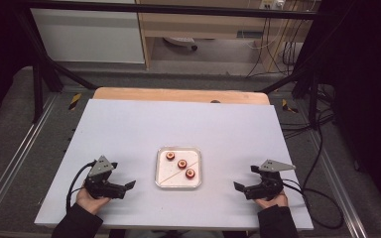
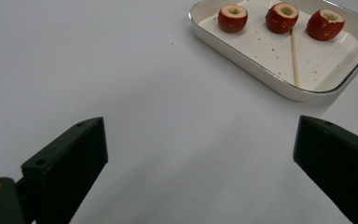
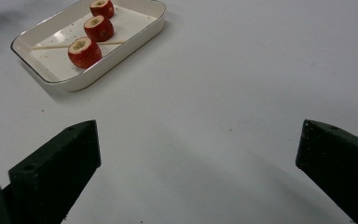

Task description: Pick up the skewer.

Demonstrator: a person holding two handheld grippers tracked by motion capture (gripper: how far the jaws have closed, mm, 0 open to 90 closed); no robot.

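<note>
A white rectangular tray (image 1: 161, 179) lies at the middle of the white table. In it sit three red cored fruits (image 1: 182, 163) in a diagonal row, beside a thin wooden skewer (image 1: 174, 171). The left gripper view has the tray (image 2: 242, 53), the fruits (image 2: 282, 17) and the skewer (image 2: 295, 58) at upper right. In the right gripper view the tray (image 3: 121, 49) and fruits (image 3: 99, 28) are at upper left. My left gripper (image 1: 124, 188) rests open, left of the tray. Right of the tray, my right gripper (image 1: 242, 185) is open too. Both hold nothing.
The white table top (image 1: 178, 129) has wide bare room around the tray. A wooden board edge (image 1: 178, 94) runs along its far side. A black frame and cables (image 1: 317, 148) stand off the table at the right.
</note>
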